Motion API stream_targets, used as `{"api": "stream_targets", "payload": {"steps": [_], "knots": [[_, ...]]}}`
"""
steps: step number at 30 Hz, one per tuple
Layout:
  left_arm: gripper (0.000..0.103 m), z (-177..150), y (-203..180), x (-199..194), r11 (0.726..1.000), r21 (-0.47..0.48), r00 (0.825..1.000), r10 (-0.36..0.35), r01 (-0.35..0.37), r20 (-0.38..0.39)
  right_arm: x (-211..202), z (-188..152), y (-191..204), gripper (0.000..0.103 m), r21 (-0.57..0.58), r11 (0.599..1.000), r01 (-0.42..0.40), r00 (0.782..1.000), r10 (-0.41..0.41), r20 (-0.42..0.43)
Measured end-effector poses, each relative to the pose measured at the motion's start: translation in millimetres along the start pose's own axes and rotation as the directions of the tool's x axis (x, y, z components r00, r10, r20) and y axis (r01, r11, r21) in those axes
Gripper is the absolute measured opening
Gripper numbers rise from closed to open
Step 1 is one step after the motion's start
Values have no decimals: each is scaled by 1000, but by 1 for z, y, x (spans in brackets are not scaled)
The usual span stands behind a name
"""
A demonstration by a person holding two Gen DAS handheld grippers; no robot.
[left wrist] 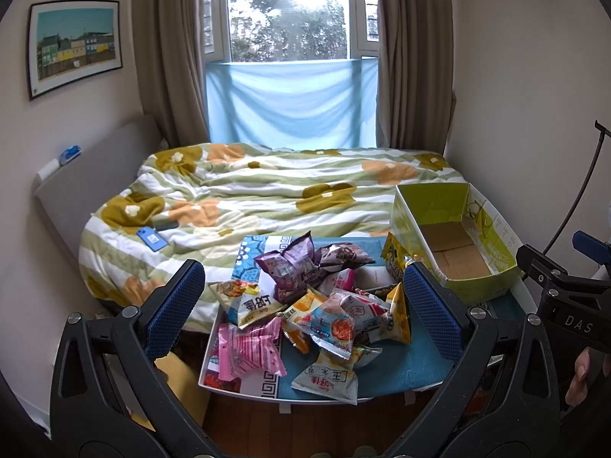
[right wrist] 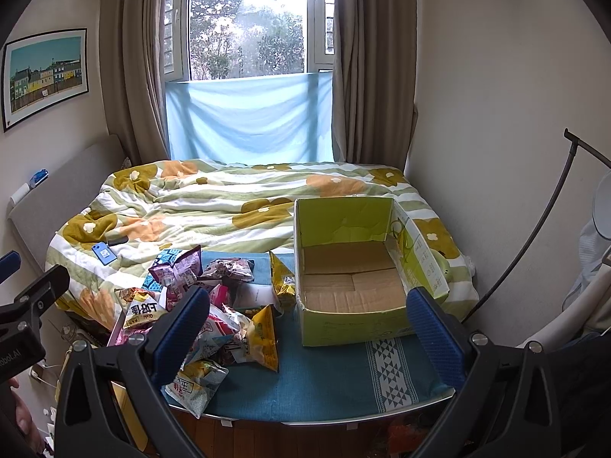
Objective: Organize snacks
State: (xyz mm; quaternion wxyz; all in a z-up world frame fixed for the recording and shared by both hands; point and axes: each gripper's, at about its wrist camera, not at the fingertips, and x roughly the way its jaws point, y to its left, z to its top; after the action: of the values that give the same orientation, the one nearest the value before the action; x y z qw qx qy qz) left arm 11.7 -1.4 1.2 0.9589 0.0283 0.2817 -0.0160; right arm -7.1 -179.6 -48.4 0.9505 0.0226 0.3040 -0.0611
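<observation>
Snack packets (left wrist: 305, 305) lie heaped on the left half of the small table (right wrist: 328, 381) at the foot of the bed (left wrist: 267, 187), while the green cardboard box (right wrist: 351, 267) stands open and empty on the right, its mouth turned up to receive them. I hold both grippers back from the table edge, above the floor, so each camera takes in pile and box together. My left gripper (left wrist: 304, 313) frames the heap with its blue pads spread wide and nothing between them; my right gripper (right wrist: 307, 332) is spread just as wide and empty, with the box's near wall between its pads. My reading: sorting has not begun, since no packet is in the box. One yellow packet (right wrist: 282, 282) leans against the box's left wall, nearest for a first pick.
</observation>
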Motion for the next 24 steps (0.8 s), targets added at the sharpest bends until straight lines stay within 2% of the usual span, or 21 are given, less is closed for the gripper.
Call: {"api": "stream_targets", "payload": {"steps": [9, 15, 21, 24], "knots": [[103, -1, 4, 1, 1000, -3, 1000, 2, -2, -1, -1, 0, 0, 103, 0, 1000, 0, 1000, 0, 0], [103, -7, 18, 3, 999, -31, 998, 40, -41, -40, 2, 1, 1, 103, 8, 1000, -10, 1000, 11, -15], [103, -40, 22, 22, 996, -65, 991, 46, -54, -122, 19, -9, 8, 103, -13, 996, -85, 994, 84, -64], [103, -65, 15, 38, 998, -58, 984, 24, -35, -175, 33, -20, 7, 103, -32, 992, -126, 987, 122, -101]]}}
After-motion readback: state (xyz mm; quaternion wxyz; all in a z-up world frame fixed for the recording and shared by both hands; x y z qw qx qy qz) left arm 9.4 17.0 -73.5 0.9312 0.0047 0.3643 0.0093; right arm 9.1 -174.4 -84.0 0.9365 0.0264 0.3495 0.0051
